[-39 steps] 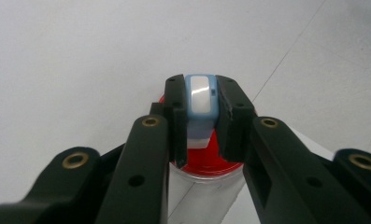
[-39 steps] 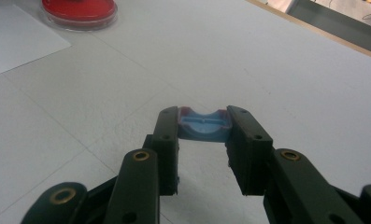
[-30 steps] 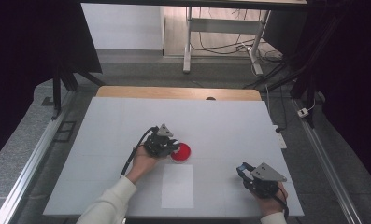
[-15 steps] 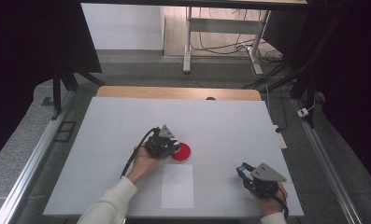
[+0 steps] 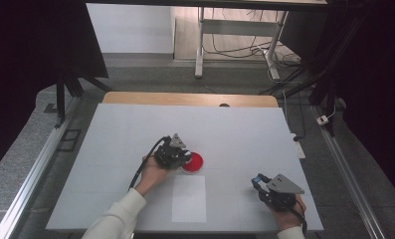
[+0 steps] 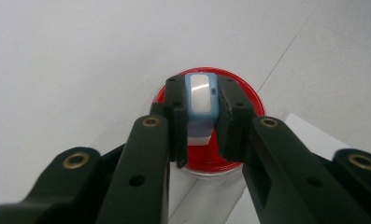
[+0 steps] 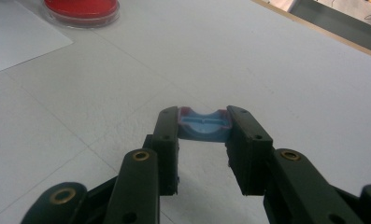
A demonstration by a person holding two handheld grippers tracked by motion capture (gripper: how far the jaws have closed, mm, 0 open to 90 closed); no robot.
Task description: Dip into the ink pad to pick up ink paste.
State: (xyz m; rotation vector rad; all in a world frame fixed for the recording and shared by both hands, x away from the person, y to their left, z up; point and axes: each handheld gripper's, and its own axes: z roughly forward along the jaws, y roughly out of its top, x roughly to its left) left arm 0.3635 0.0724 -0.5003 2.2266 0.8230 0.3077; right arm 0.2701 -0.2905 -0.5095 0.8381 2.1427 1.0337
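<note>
The left gripper [image 6: 199, 116] pinched a small blue and white piece [image 6: 201, 95] between its fingers, right above the red dish [image 5: 192, 162] in the middle of the bench [image 5: 245, 129]. The right gripper [image 7: 203, 128], well apart near the bench's front right, squeezed a blue cap [image 7: 204, 126] between its fingers.

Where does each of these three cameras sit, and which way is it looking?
High view: above the table, looking forward and down; both forearms show.
Left gripper view: on the left gripper, whose fingers clamp a blue-white piece over the red dish.
Right gripper view: on the right gripper, holding a blue piece.
All three share the dish.
</note>
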